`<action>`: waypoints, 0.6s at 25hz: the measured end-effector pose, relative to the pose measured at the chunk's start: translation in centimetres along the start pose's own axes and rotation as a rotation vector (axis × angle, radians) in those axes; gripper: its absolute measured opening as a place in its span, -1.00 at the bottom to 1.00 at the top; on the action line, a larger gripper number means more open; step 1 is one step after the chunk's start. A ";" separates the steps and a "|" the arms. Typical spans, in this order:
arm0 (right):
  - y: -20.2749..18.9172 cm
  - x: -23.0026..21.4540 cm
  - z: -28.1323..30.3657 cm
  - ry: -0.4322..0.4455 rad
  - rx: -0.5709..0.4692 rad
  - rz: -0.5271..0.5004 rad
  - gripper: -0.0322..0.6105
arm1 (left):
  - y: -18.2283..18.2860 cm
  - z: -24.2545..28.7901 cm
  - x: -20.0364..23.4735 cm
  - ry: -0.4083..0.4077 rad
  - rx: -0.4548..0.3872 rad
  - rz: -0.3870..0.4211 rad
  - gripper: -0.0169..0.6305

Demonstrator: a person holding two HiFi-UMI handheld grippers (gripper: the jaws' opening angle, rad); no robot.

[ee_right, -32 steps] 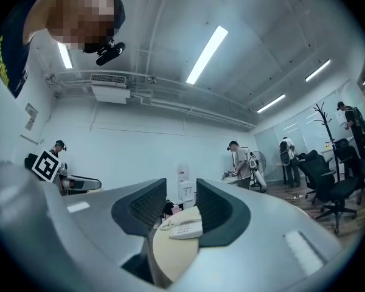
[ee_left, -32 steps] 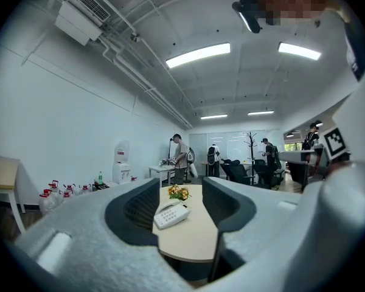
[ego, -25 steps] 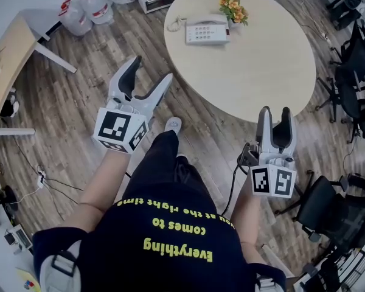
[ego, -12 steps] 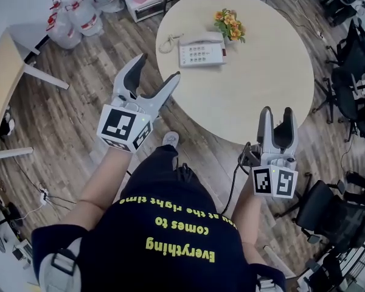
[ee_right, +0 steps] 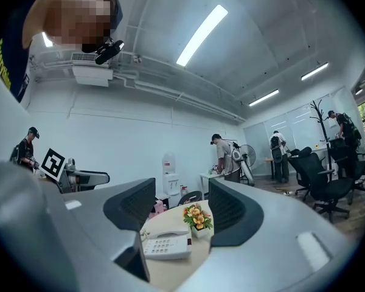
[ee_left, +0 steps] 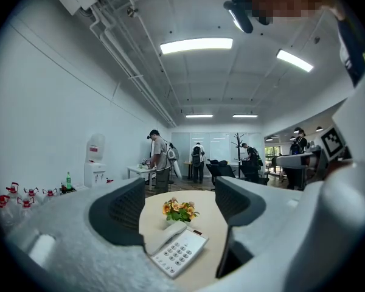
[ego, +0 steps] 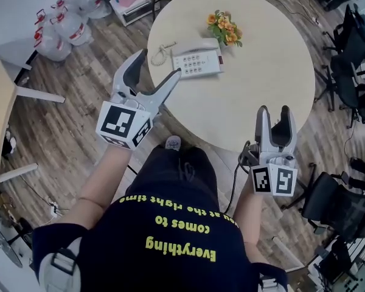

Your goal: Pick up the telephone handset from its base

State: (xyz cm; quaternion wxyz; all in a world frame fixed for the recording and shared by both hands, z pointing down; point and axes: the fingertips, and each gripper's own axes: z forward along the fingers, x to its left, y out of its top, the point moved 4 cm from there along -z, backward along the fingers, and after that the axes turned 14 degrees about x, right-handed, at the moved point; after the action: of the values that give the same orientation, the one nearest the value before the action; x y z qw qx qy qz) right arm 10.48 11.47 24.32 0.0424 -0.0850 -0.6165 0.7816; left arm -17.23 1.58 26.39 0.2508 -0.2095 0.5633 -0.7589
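Note:
A white desk telephone (ego: pixel 196 61) sits on the round beige table (ego: pixel 261 59), its handset (ego: pixel 194 46) resting on the base along the far side, with a coiled cord (ego: pixel 159 53) at its left end. My left gripper (ego: pixel 159 73) is open, its tips over the table's near left edge, short of the phone. My right gripper (ego: pixel 274 114) is open at the table's near edge, far from the phone. The left gripper view frames the telephone (ee_left: pixel 177 250) between empty jaws. The right gripper view has the telephone (ee_right: pixel 165 246) ahead too.
A small pot of orange flowers (ego: pixel 224 28) stands just beyond the phone. Black office chairs (ego: pixel 353 41) crowd the table's right side, another chair (ego: pixel 337 205) sits near my right arm. Water bottles (ego: pixel 61 17) stand on the wood floor at far left. People stand at distant desks.
Both grippers have moved forward toward the table and phone. The left gripper's tips now reach over the table edge. Both stay open and empty.

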 end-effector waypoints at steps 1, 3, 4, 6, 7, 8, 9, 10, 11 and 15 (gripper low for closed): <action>0.1 -0.3 0.4 -0.001 0.003 0.001 -0.05 | 0.0 0.6 0.2 0.000 0.005 -0.005 0.18; 0.4 -1.2 1.3 0.001 0.004 0.002 -0.05 | 0.0 1.7 0.5 0.002 0.012 -0.015 0.18; 0.6 -1.6 1.9 0.005 0.003 0.002 -0.05 | 0.2 2.3 0.6 0.004 0.013 -0.018 0.18; 0.9 -2.5 3.0 0.017 0.000 0.002 -0.05 | 0.5 3.4 0.6 0.014 0.013 -0.020 0.18; 1.1 -3.0 3.6 0.025 -0.002 0.003 -0.05 | 0.7 4.0 0.7 0.022 0.014 -0.020 0.18; 1.4 -3.6 4.2 0.033 -0.004 0.003 -0.05 | 0.9 4.5 0.7 0.030 0.014 -0.022 0.18; 1.7 -4.1 4.8 0.042 -0.007 0.003 -0.05 | 1.1 5.2 0.7 0.038 0.014 -0.024 0.18; 1.9 -4.7 5.5 0.051 -0.010 0.002 -0.05 | 1.4 5.8 0.7 0.046 0.013 -0.025 0.18; 2.2 -5.4 6.1 0.060 -0.013 0.001 -0.05 | 1.6 6.5 0.7 0.055 0.011 -0.025 0.18; 3.0 -8.2 7.8 0.091 -0.021 -0.002 -0.05 | 2.4 9.0 0.4 0.091 0.002 -0.028 0.18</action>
State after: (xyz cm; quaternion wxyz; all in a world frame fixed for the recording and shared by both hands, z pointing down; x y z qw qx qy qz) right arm 17.22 1.86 23.84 0.0702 -0.1205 -0.6224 0.7702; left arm -11.78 -5.94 26.60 0.2145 -0.1825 0.5703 -0.7716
